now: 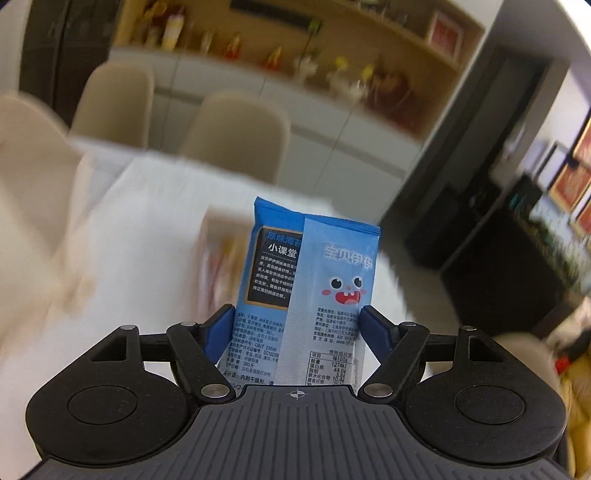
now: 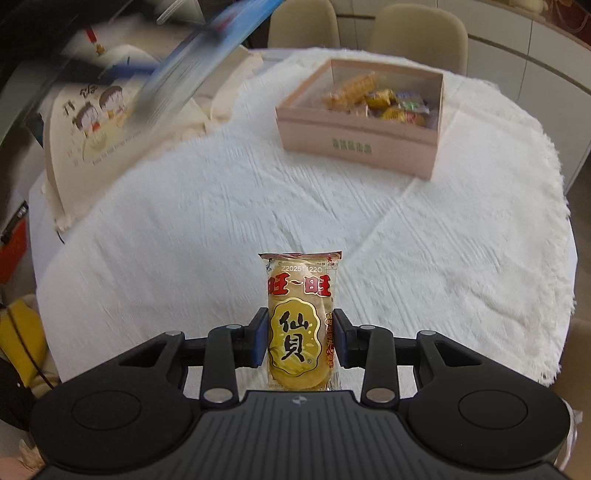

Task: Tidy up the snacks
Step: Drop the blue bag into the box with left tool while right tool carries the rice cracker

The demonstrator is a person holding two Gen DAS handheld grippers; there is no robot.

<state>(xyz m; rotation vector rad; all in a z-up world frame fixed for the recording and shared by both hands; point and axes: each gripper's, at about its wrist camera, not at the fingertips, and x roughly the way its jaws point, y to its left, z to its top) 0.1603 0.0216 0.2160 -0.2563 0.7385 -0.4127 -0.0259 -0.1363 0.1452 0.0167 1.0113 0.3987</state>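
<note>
My left gripper (image 1: 297, 317) is shut on a blue seaweed snack packet (image 1: 310, 280) with a cartoon face, held upright above the white tablecloth (image 1: 155, 229). My right gripper (image 2: 301, 338) is shut on a yellow and red rice cracker packet (image 2: 300, 325), held above the white tablecloth (image 2: 258, 206). A pink open box (image 2: 354, 136) with several wrapped snacks inside stands at the far side of the table. The blue packet shows as a blurred streak at the upper left of the right wrist view (image 2: 207, 48).
A cream cartoon-printed bag (image 2: 88, 140) lies at the table's left. Beige chairs (image 2: 417, 33) stand behind the table. A blurred pink box (image 1: 221, 243) lies beyond the blue packet. A dark cabinet (image 1: 498, 240) stands to the right.
</note>
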